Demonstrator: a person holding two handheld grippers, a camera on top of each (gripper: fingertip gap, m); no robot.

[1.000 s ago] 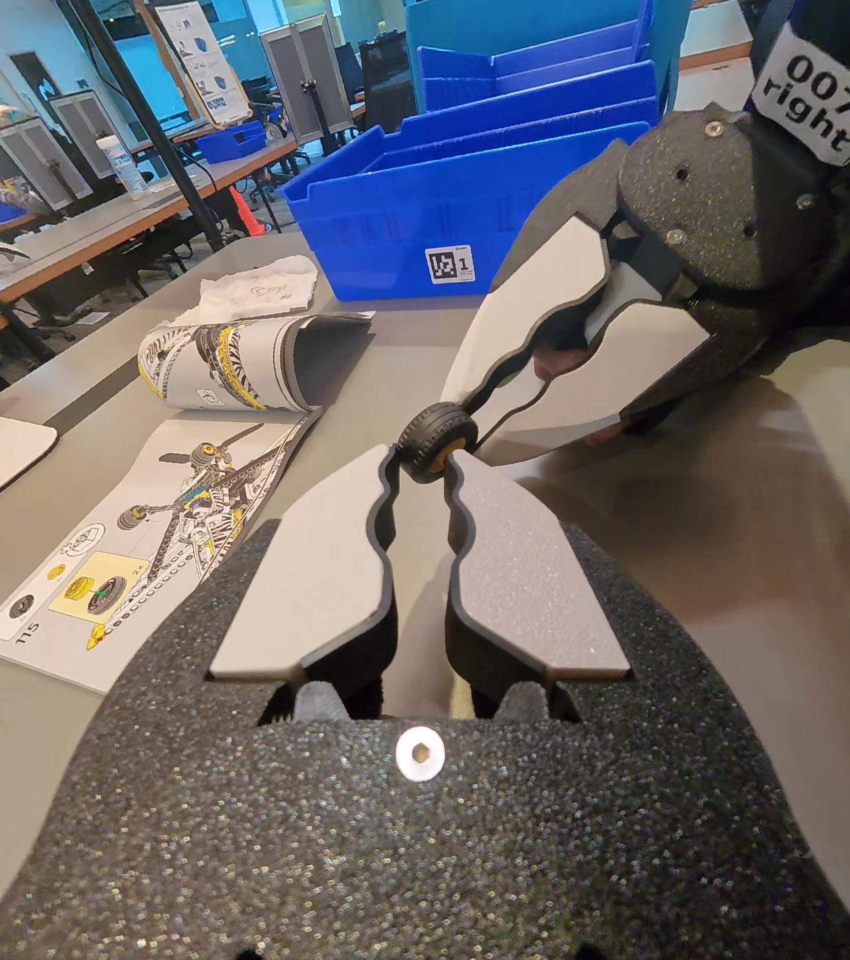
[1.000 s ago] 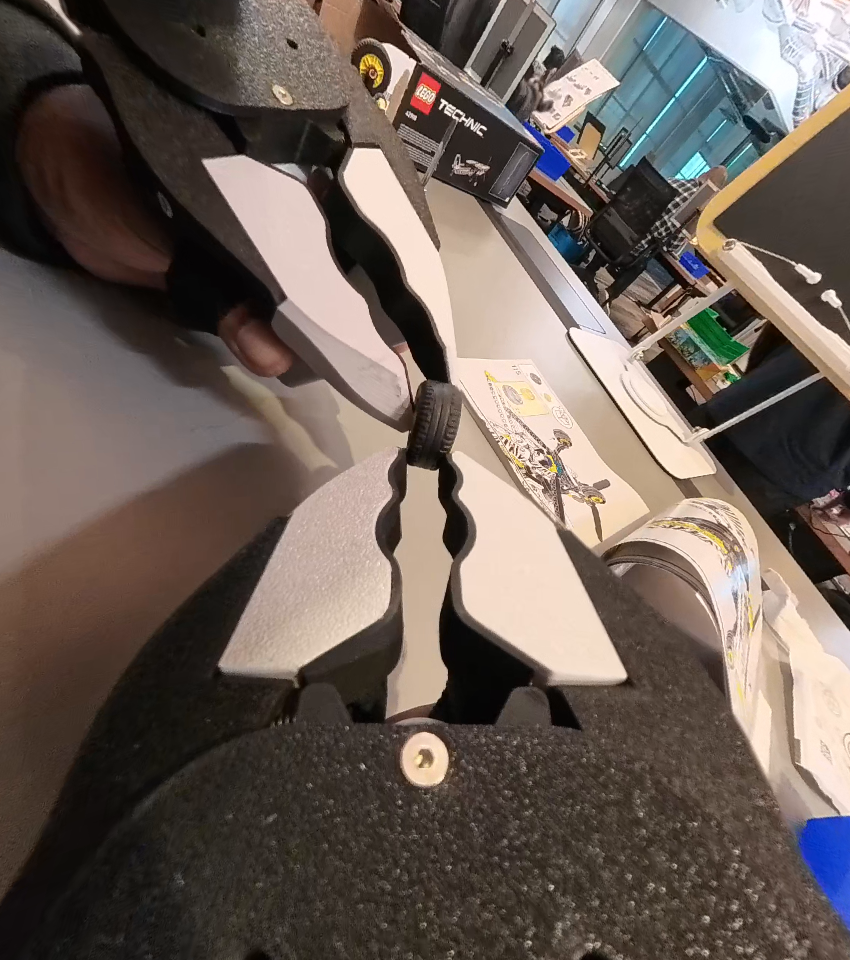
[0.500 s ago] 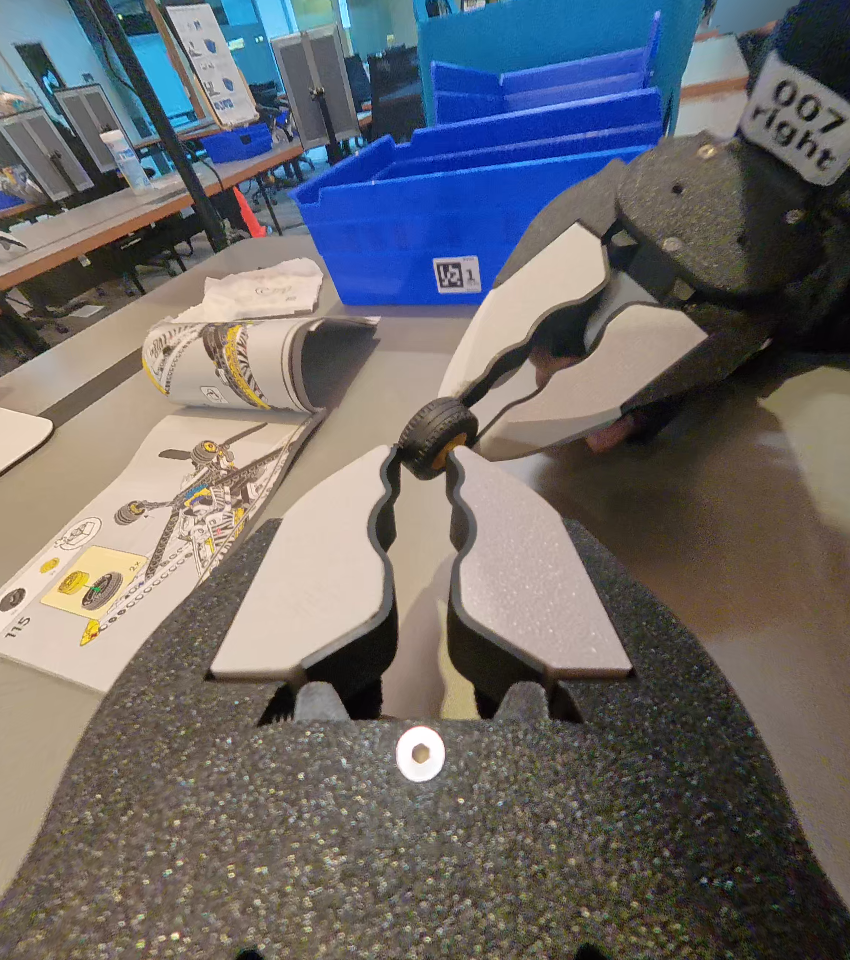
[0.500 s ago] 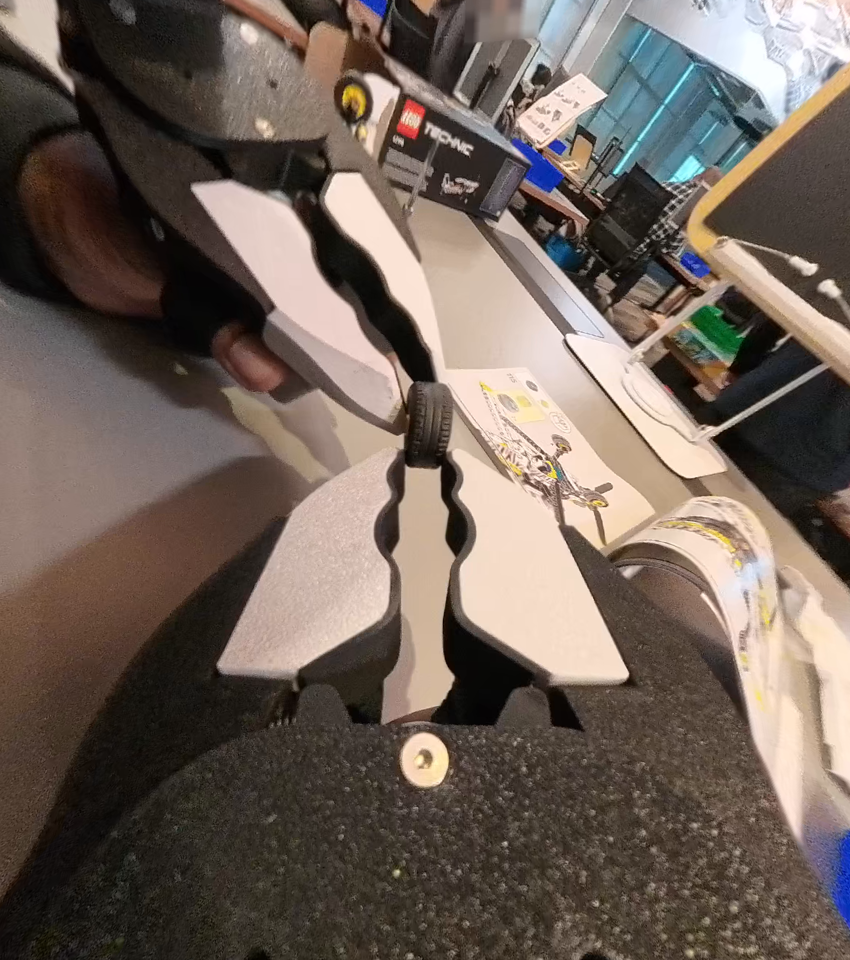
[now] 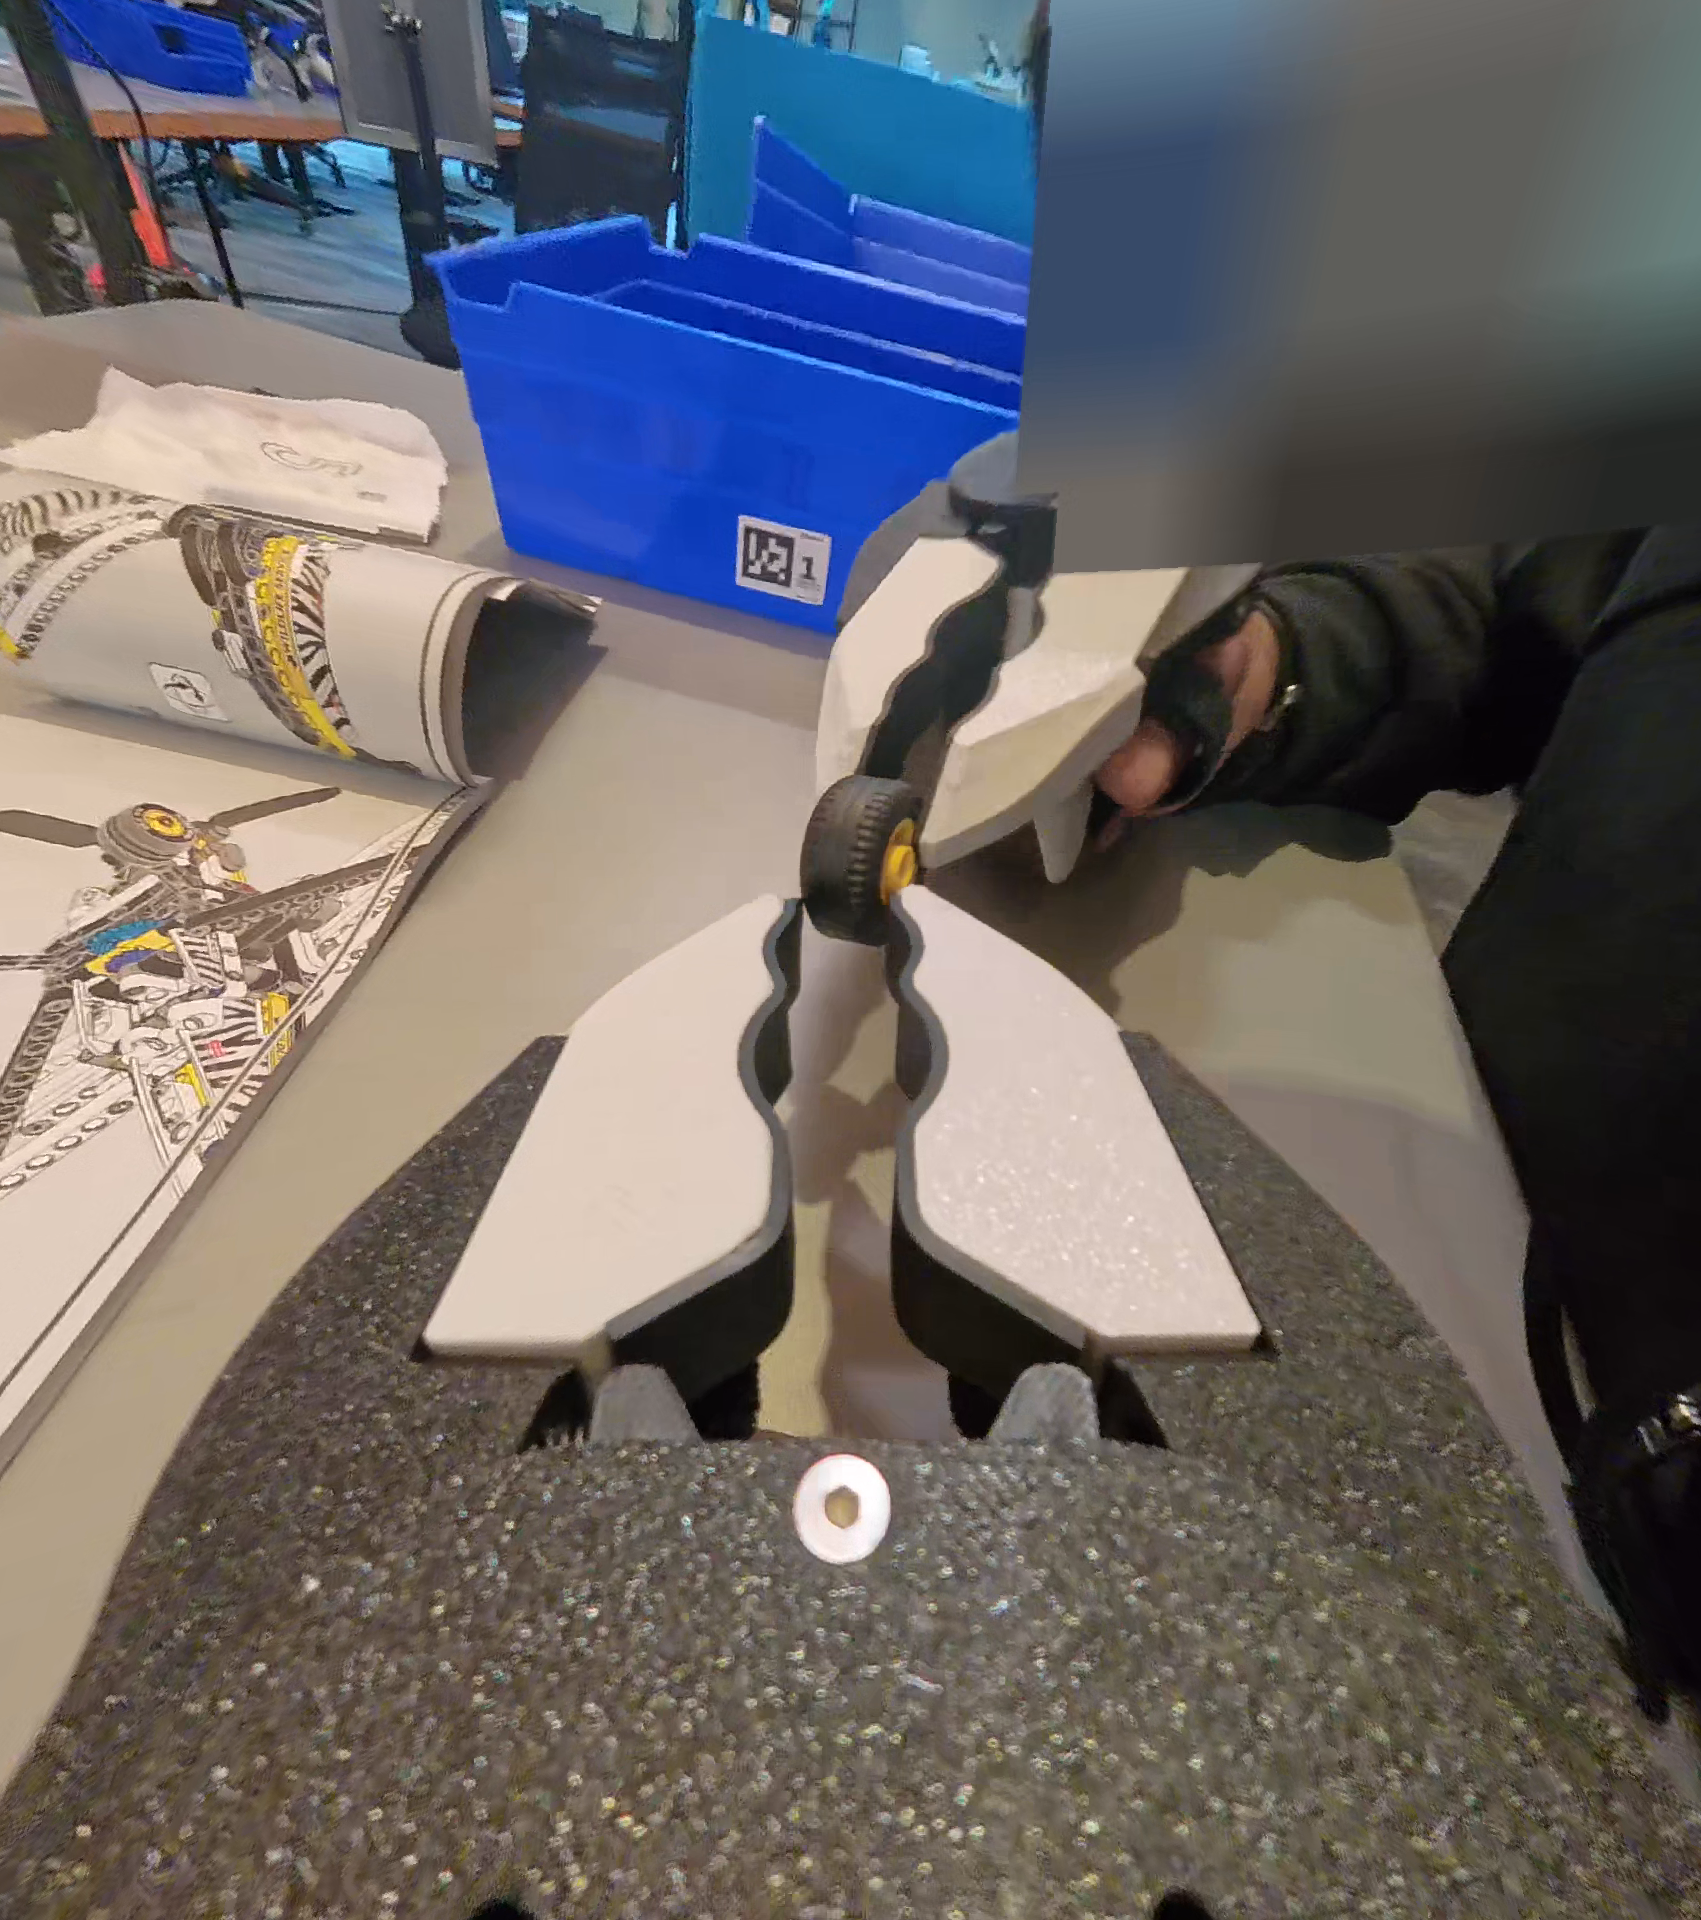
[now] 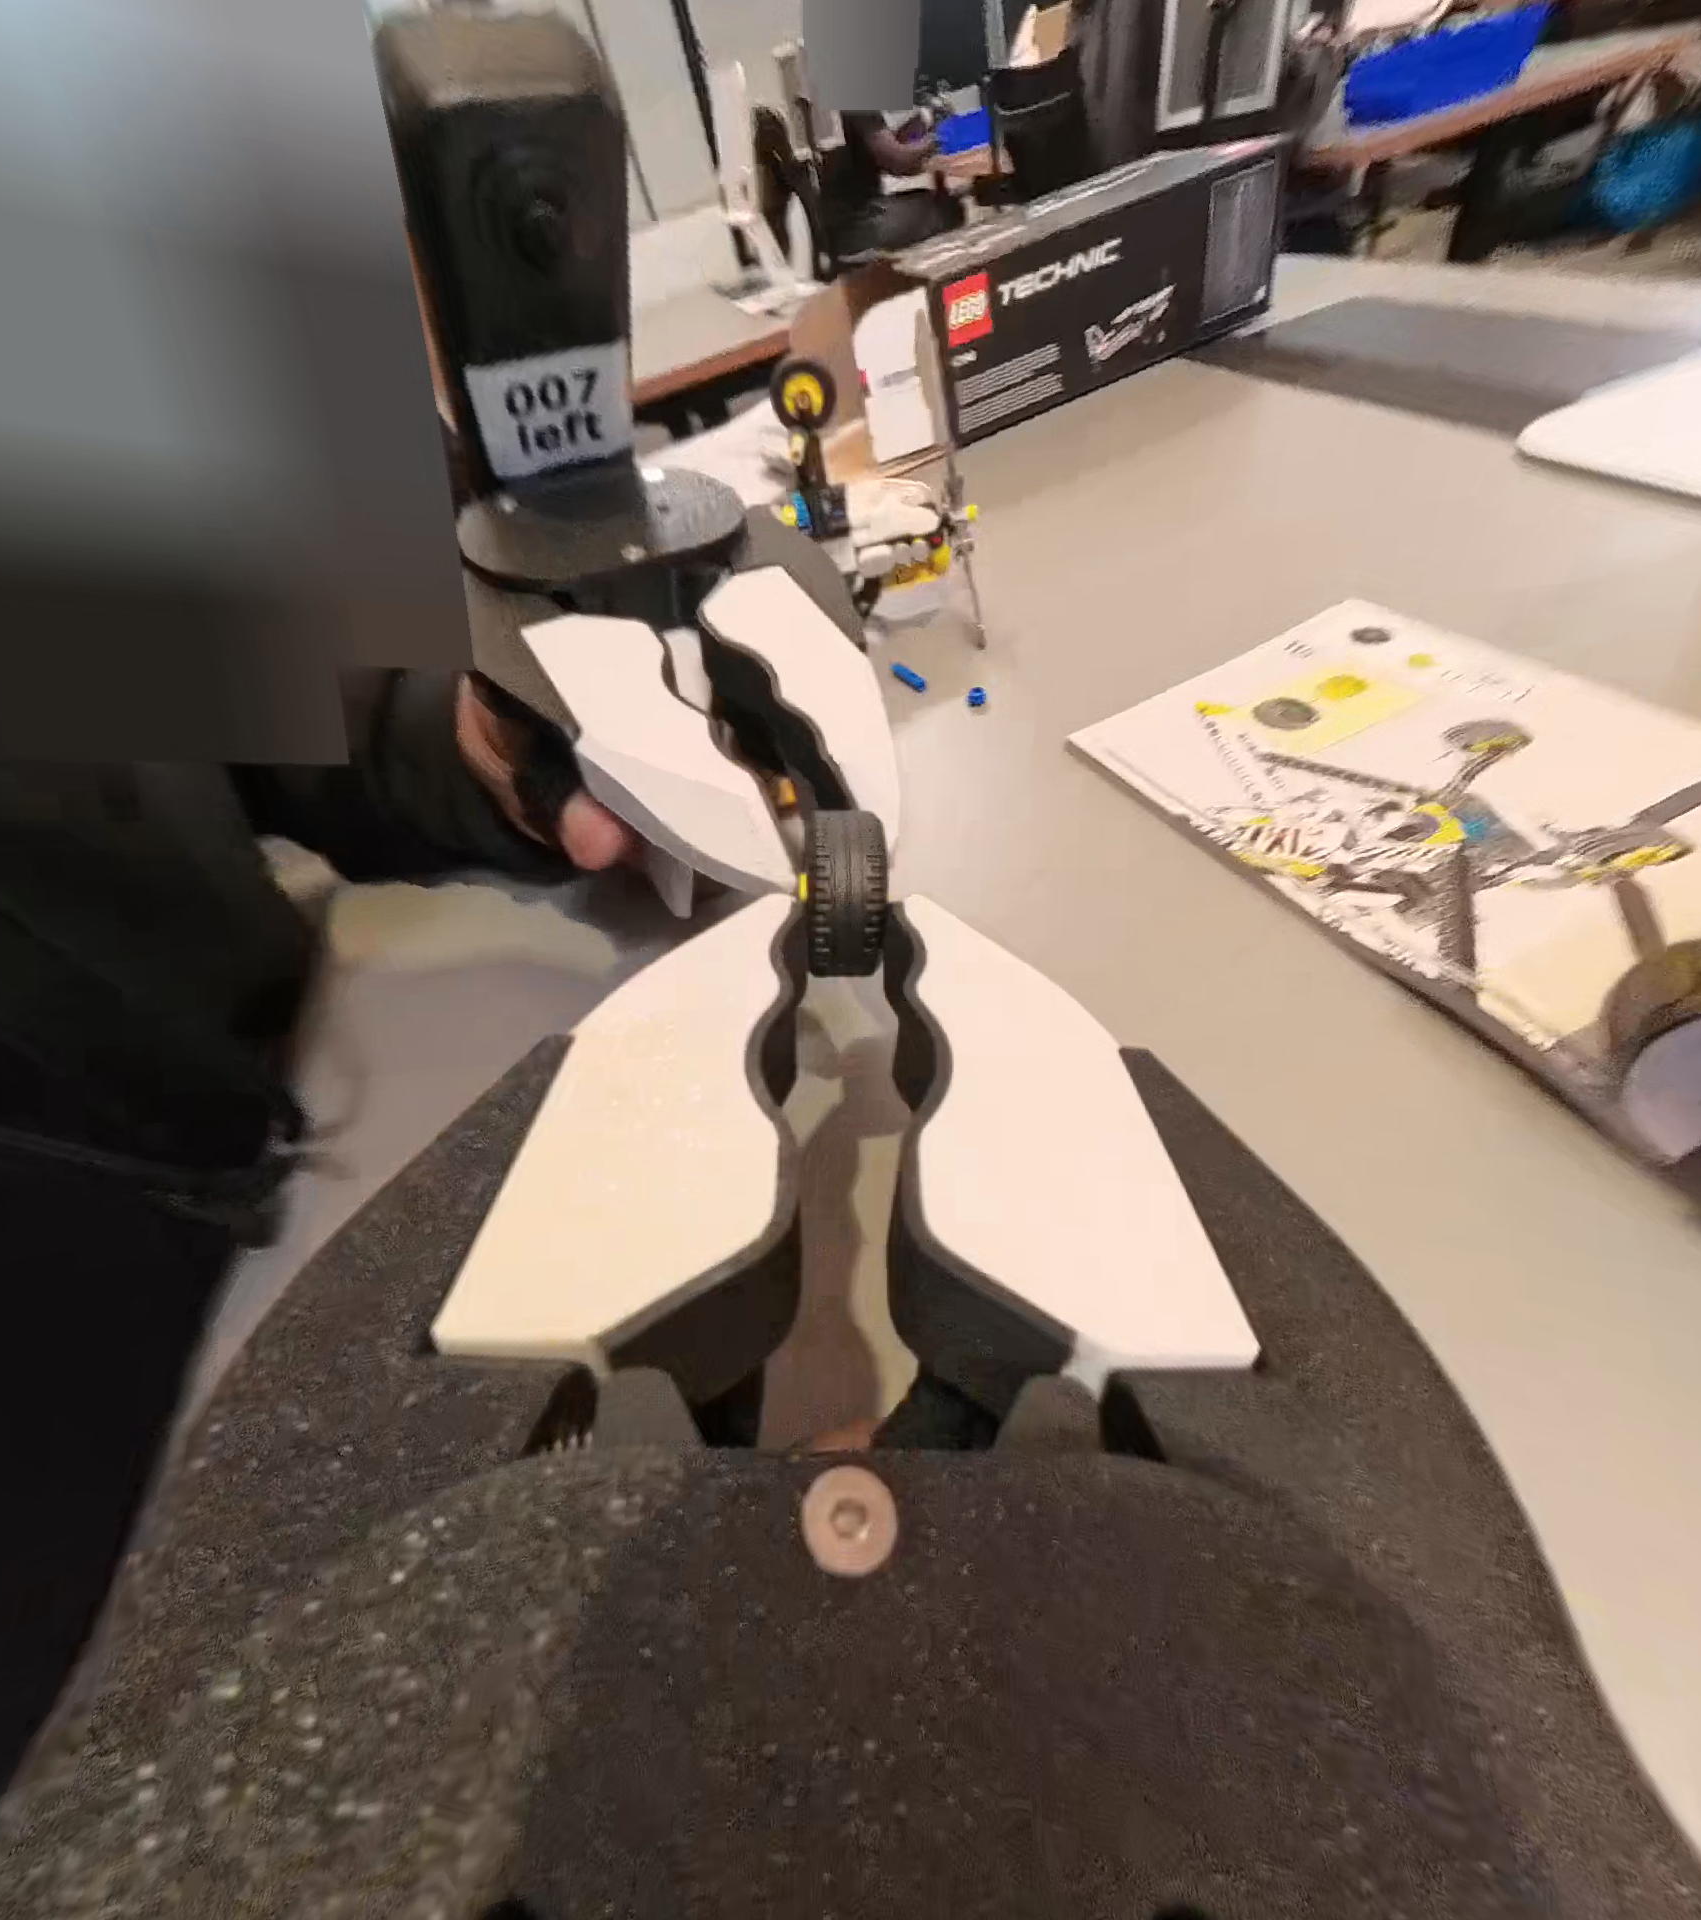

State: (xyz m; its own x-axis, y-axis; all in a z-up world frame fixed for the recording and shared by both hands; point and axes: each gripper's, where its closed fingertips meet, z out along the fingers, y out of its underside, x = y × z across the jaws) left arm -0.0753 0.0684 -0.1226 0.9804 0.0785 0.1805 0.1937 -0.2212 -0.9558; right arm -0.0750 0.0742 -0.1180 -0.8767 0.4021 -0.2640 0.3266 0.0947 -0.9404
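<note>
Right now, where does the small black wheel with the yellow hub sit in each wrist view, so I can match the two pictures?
Left wrist view: the wheel is just above centre, between this view's own fingertips, with the other claw coming in from the upper right.
Right wrist view: the wheel is just above centre, seen tread-on, between this view's fingertips.
Shared landmark: the open instruction booklet.

We wear black fingerless gloves (image 5: 1201, 675) and black sleeves (image 5: 1511, 665); our grippers (image 5: 841, 920) have speckled black bodies, pale grey wavy-edged fingers (image 5: 1022, 1122), and one silver screw (image 5: 842, 1508).

Right gripper (image 6: 844, 914) clamps small black wheel (image 6: 846, 906) at frame centre.
Left gripper (image 6: 830, 847) pinches the same wheel from the upper left; open manual (image 6: 1428, 831) at right.
</note>
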